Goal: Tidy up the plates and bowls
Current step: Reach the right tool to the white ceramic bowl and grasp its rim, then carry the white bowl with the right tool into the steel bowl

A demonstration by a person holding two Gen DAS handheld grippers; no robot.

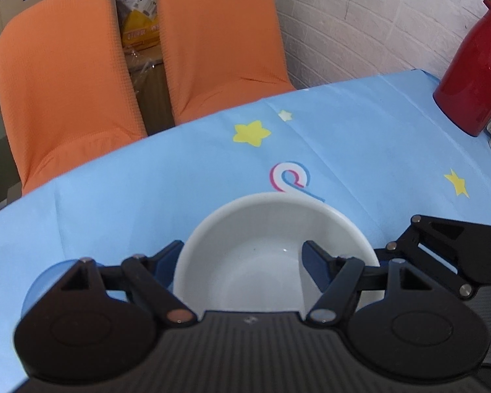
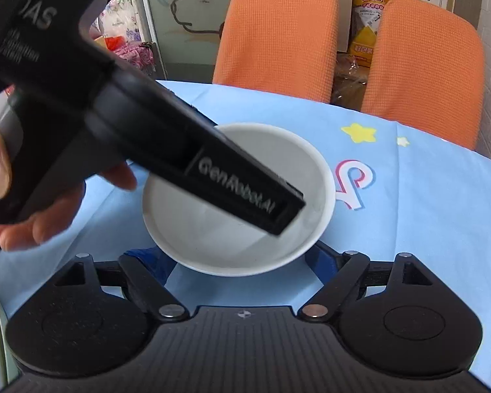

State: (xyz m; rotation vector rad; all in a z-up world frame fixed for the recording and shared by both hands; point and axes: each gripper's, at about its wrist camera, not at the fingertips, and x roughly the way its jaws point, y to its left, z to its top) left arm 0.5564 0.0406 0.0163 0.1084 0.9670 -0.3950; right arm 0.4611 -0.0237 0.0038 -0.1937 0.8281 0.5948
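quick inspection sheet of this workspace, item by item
surface: table under a blue tablecloth printed with stars.
job's things: one white bowl, upright, empty; no plates in view.
clutter: red thermos at the table's far right edge, white packets beside it.
grippers: left gripper open, one finger inside the bowl, the other outside its rim; right gripper open, near side of the bowl, contact unclear.
cables: one dark cable at the left view's lower right corner.
surroundings: two orange chairs, white brick wall, bags behind.
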